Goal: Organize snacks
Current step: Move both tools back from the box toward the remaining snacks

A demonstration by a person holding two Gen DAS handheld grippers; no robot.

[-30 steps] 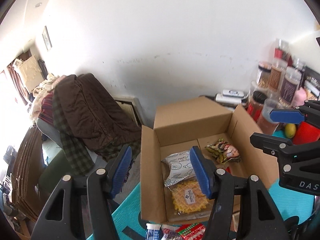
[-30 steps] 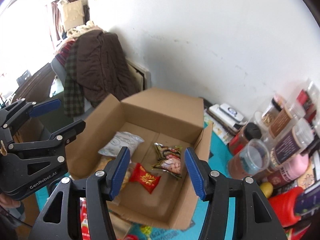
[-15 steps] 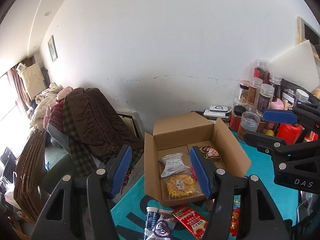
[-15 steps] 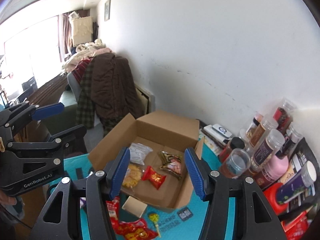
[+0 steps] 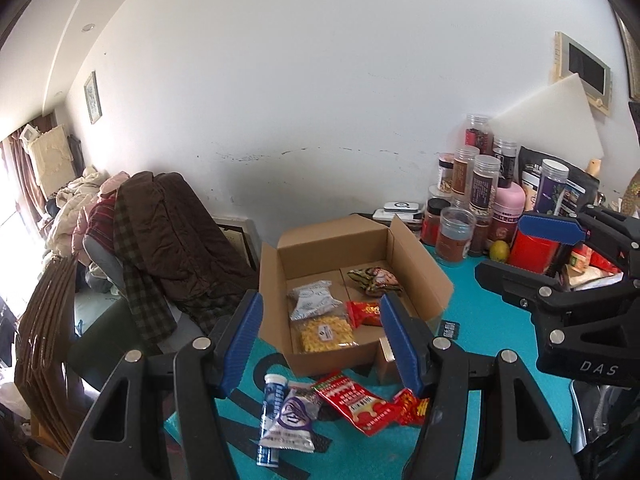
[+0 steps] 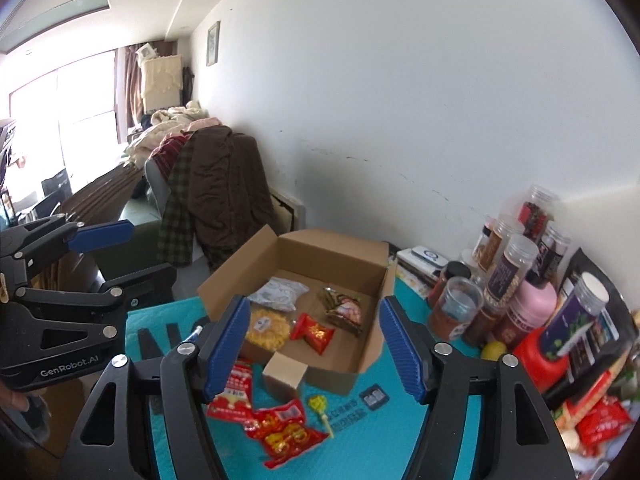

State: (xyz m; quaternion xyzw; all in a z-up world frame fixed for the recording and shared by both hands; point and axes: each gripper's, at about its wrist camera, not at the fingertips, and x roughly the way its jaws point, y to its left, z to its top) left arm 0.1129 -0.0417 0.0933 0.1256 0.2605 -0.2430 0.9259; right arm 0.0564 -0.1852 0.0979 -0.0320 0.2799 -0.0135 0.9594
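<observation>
An open cardboard box [image 5: 416,264] [image 6: 372,344] sits on the teal table. It holds a white packet [image 5: 314,300], a yellow waffle pack [image 5: 326,332], a small red packet [image 5: 366,312] [image 6: 314,332] and a dark patterned packet [image 5: 374,279]. In front of the box lie a blue tube [image 5: 271,408], a purple-white packet [image 5: 292,420] and red packets [image 5: 356,406] [image 6: 284,432]. My left gripper [image 5: 322,344] is open and empty, held above and before the box. My right gripper [image 6: 312,346] is open and empty too.
Jars and bottles [image 5: 480,192] [image 6: 512,276] crowd the table's back right, with a red container [image 5: 532,248] and a lemon [image 5: 499,250]. A chair piled with clothes [image 5: 160,232] stands left of the table. A small brown block [image 6: 286,376] lies before the box.
Both grippers have pulled back and up from the box, so the box looks smaller and the snacks on the table in front have come into view. Both stay open.
</observation>
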